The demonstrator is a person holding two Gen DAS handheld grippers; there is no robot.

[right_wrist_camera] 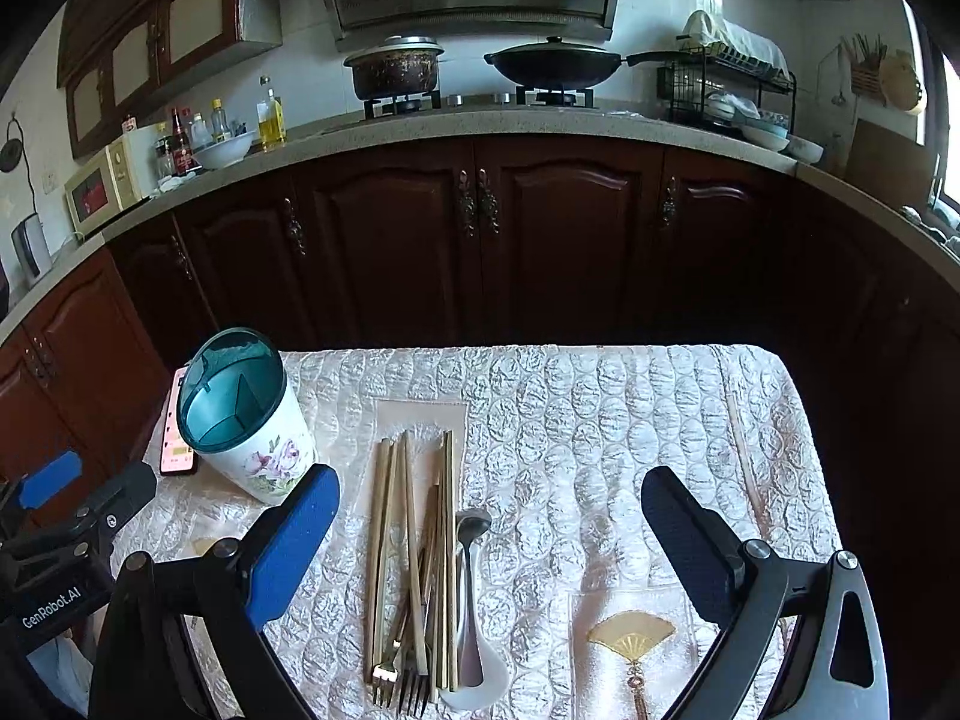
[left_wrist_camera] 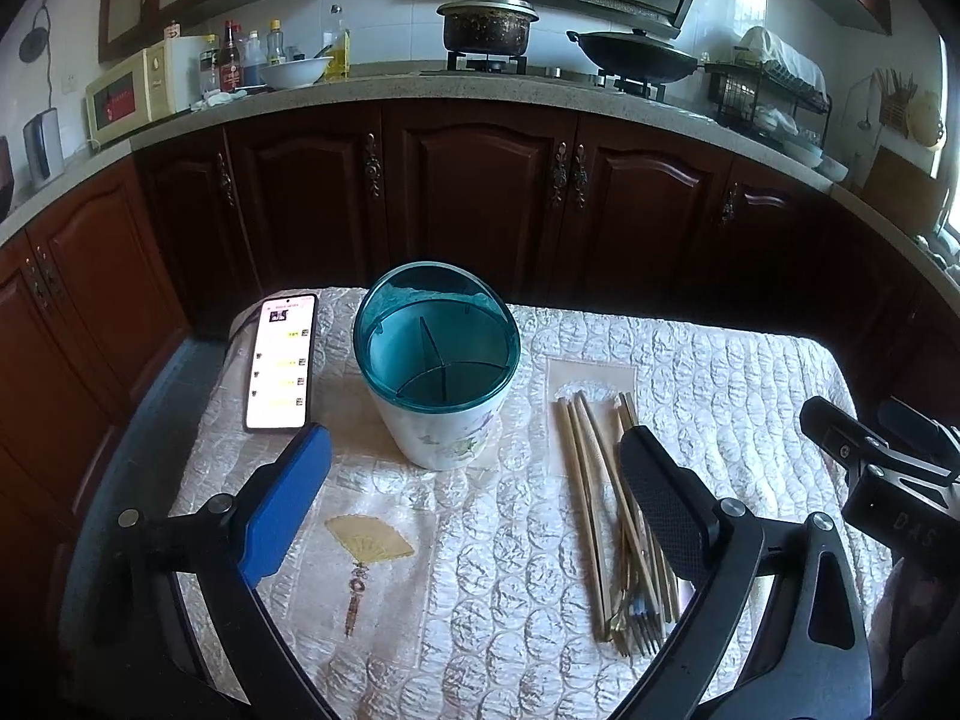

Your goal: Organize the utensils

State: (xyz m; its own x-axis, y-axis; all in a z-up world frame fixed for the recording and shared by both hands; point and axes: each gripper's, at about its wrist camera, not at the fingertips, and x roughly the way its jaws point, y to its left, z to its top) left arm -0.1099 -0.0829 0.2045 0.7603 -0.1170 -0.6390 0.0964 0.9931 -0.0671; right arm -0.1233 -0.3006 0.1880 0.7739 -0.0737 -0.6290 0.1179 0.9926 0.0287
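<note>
Utensils [right_wrist_camera: 420, 564]: chopsticks, forks, spoon, heaped on quilted tabletop [right_wrist_camera: 600, 420], right of divided teal-rimmed holder [left_wrist_camera: 437, 360]. Left tongs [left_wrist_camera: 474, 498] and right tongs [right_wrist_camera: 492, 546] both spread wide, empty, above cloth.

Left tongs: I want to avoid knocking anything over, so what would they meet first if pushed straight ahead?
Probably the white floral utensil holder with the teal rim: it stands upright, ahead of the open left tongs and roughly centred between them. Depth is unclear.
</note>
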